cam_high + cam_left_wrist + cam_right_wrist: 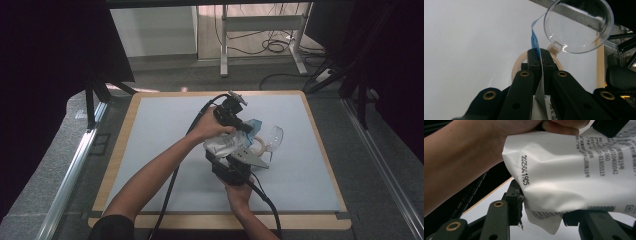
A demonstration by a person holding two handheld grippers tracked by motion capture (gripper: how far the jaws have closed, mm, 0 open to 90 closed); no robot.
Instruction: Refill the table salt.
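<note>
Both grippers — left gripper (540,53) and right gripper (541,202) — pinch the printed pouch (574,172); pull apart steadily, clear of the plastic wine glass (577,25).

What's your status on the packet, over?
Left gripper shut on packet edge. Right gripper clamped on its other end. Clear cup and tape ring just beyond, nothing blocking.

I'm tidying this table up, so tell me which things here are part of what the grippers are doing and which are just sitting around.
In use:
white packet, pinched at its blue edge by the left gripper
right gripper, jaws at the packet's lower edge

Lying about:
clear plastic cup, on its side on the table
tape ring, flat on the mat beside the cup
</note>
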